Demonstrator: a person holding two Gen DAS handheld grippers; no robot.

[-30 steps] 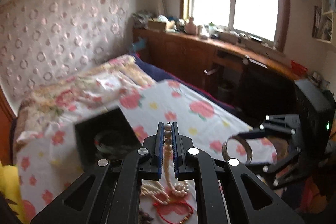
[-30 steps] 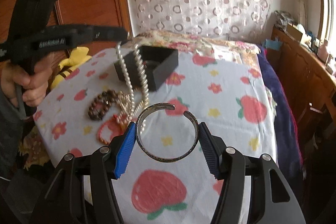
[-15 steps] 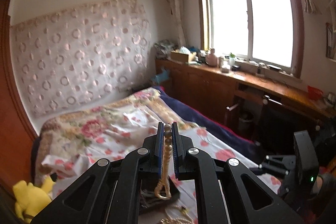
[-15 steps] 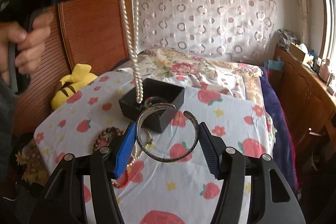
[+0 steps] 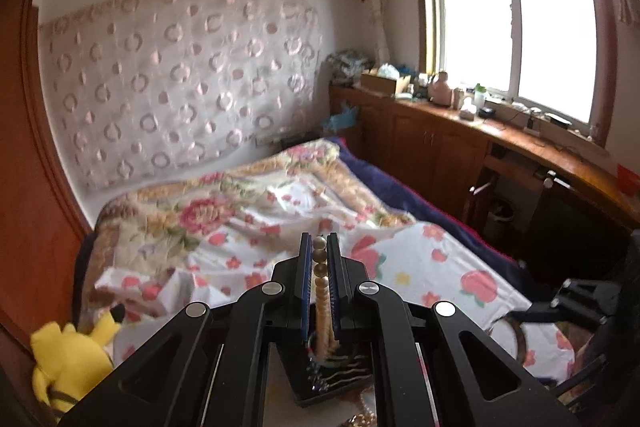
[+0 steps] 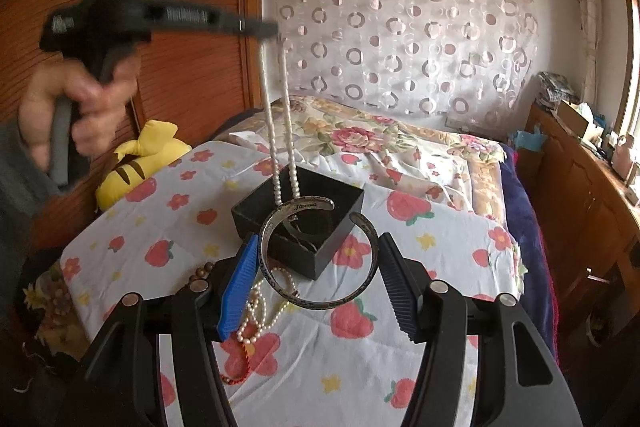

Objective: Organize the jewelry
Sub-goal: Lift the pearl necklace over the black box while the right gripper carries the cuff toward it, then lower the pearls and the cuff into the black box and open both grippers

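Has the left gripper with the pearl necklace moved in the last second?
Yes. The left gripper has risen: it was level with the black box and is now high against the wall curtain, the pearl necklace hanging down into the box.

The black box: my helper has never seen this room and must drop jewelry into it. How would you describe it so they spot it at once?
Look at the bed with the strawberry-print sheet. Near its middle sits the black box, square, open-topped and dark inside, with a pearl necklace hanging down into it from the left claw. It is the only rigid container there; the other jewelry lies loose on the sheet in front of it.
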